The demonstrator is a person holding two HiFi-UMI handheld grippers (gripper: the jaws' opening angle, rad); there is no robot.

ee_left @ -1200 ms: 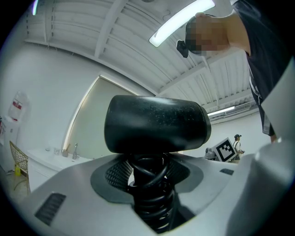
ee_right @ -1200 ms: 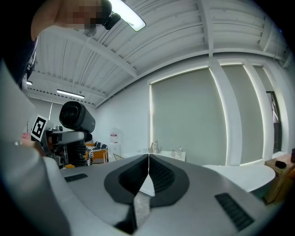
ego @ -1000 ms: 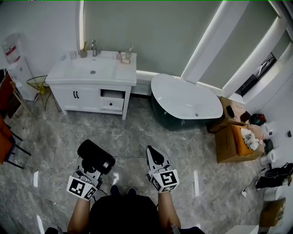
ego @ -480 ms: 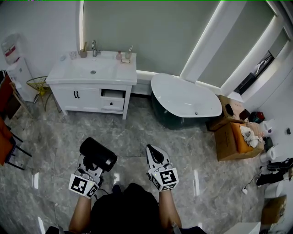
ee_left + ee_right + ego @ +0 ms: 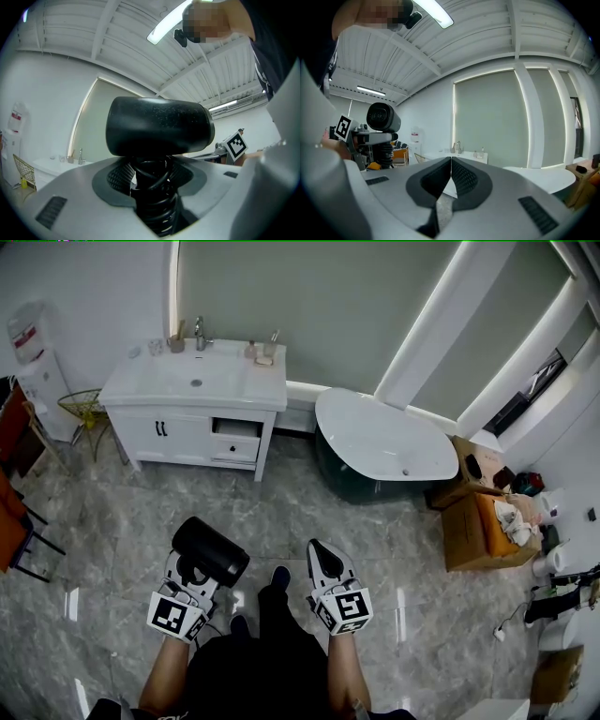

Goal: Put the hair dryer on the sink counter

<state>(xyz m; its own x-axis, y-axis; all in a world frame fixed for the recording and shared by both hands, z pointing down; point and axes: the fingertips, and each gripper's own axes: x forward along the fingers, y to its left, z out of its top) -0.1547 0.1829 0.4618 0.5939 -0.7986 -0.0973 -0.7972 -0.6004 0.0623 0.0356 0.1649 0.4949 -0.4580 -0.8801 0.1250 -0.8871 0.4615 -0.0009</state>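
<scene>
Hair dryer (image 5: 212, 555): carried low in front of the person, not yet on the counter.
Left gripper (image 5: 195, 570): clamped on the dryer's cord-wrapped handle.
Right gripper (image 5: 325, 561): jaws pressed together, nothing held.
Sink counter (image 5: 255, 390): well apart from the dryer, bare surface seen right of the basin.
Left to do: the carry and the set-down, as judged.
Room: open marble floor (image 5: 122, 512) lies between; the bathtub (image 5: 384, 442) edge is to be avoided on the right.

A bathroom: a white sink counter (image 5: 150, 392) with tap (image 5: 200, 334), a freestanding bathtub (image 5: 375, 442), grey marble floor (image 5: 122, 512).
</scene>
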